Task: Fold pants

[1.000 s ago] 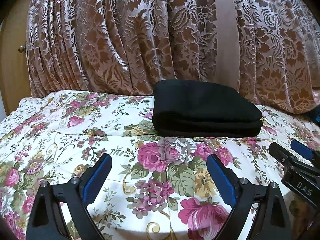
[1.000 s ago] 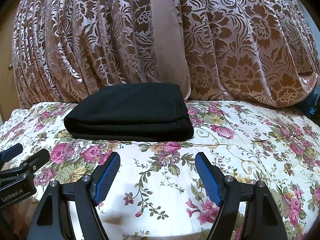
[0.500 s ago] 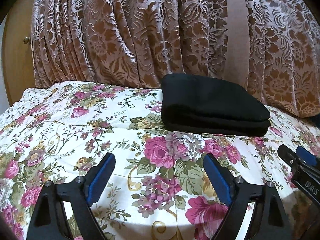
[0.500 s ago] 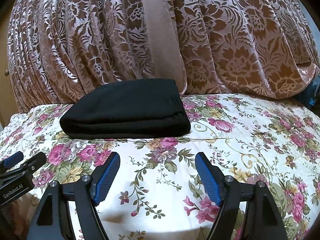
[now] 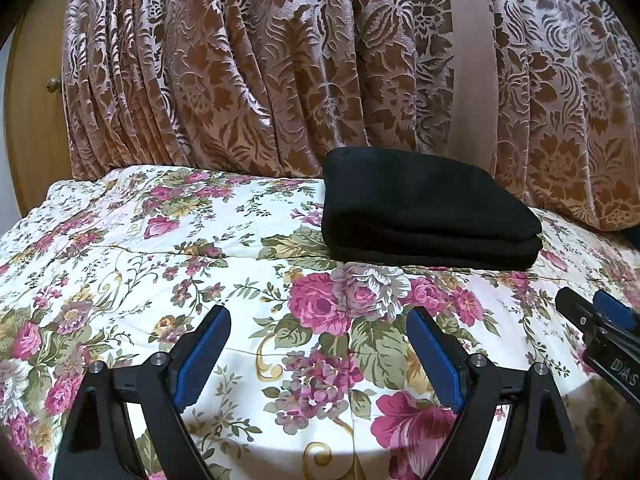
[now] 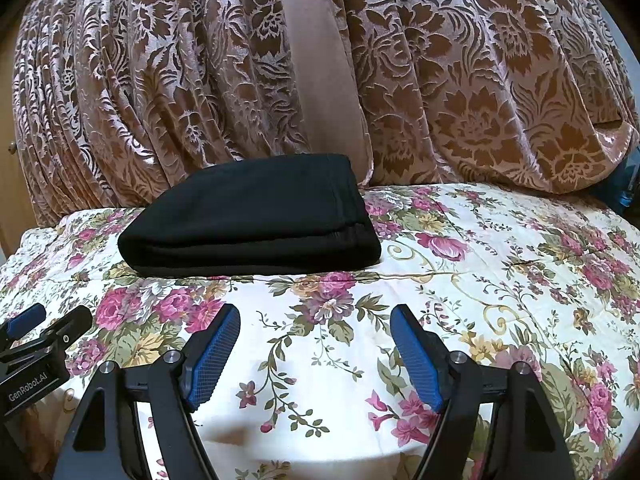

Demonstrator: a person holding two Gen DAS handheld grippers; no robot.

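Black pants (image 5: 428, 210), folded into a flat stack, are lying at the far side of the floral bedspread (image 5: 160, 248), against the patterned curtain (image 5: 260, 60). The left gripper (image 5: 318, 344) and right gripper (image 6: 314, 342) are hovering near the front edge, both spread wide and holding nothing. The stack's long axis is running left to right, about equally far from each.

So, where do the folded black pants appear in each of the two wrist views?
Left wrist view: the folded black pants lie right of centre, on the floral bedspread.
Right wrist view: the pants lie left of centre.
Shared landmark: the plain beige strip in the patterned curtain, behind the pants.
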